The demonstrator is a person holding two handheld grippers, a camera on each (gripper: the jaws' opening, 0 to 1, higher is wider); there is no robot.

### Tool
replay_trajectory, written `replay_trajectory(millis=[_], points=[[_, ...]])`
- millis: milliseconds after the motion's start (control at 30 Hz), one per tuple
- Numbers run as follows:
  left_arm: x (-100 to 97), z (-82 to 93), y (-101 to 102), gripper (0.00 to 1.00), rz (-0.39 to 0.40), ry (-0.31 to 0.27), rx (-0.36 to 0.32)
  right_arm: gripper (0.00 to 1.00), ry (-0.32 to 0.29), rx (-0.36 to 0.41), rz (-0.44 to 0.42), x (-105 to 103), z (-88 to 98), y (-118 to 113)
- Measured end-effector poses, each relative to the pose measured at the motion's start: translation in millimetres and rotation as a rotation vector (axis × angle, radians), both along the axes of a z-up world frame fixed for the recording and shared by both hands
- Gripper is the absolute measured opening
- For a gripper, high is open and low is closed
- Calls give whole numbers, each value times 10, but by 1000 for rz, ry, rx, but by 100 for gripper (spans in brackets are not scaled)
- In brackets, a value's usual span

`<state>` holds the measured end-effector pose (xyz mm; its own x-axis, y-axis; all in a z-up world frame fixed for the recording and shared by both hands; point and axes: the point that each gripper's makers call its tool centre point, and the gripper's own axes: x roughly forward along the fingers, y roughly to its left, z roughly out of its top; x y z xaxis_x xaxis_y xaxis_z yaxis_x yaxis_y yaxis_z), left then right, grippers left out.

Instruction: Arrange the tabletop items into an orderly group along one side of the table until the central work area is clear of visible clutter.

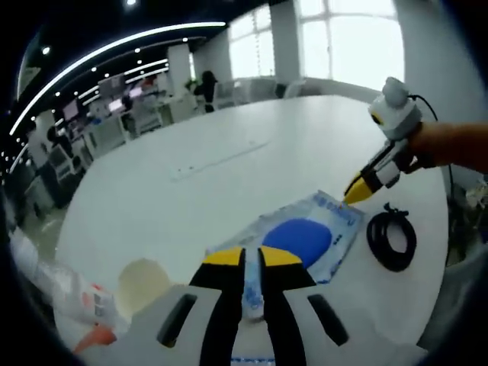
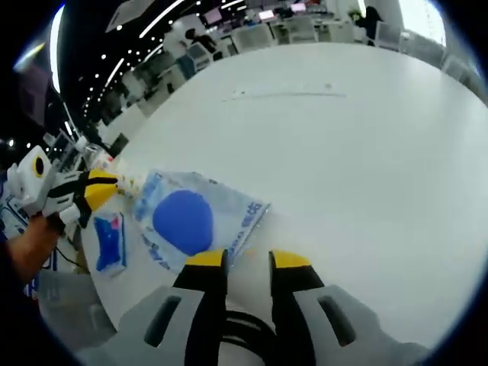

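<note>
The left claw (image 1: 253,258) pinches the near edge of a clear packet (image 1: 305,236) with a blue disc, flat on the white counter (image 1: 229,168); the right claw (image 2: 248,261), narrowly parted, hovers beside its corner, coiled black cable (image 1: 392,239) nearby

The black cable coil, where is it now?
In the left gripper view, the black cable coil lies on the white table, right of the blue-printed packet, below the right gripper.
</note>
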<state>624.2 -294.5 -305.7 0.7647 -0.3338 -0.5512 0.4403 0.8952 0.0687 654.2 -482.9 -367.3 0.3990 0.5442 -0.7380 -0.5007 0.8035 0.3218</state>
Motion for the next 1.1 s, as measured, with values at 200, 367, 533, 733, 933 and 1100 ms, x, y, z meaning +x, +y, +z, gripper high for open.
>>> replay_trajectory(millis=[200,367,533,733,933,1100], points=[[-92,188,-27,4,-19,-47,-35,25,-80,27,-32,-32,238,-155],[-179,399,-19,3,-38,-102,-53,27,-147,38,-53,-104,449,-291],[-313,610,29,2,-53,-152,-63,29,-208,66,-59,-264,711,-332],[-514,836,165,2,-61,-209,-75,31,-282,84,0,-556,1010,-177],[-717,960,335,3,-64,-229,-76,34,-338,101,89,-855,1255,53],[-908,989,505,7,-65,-231,-85,39,-393,115,220,-1151,1434,340]])
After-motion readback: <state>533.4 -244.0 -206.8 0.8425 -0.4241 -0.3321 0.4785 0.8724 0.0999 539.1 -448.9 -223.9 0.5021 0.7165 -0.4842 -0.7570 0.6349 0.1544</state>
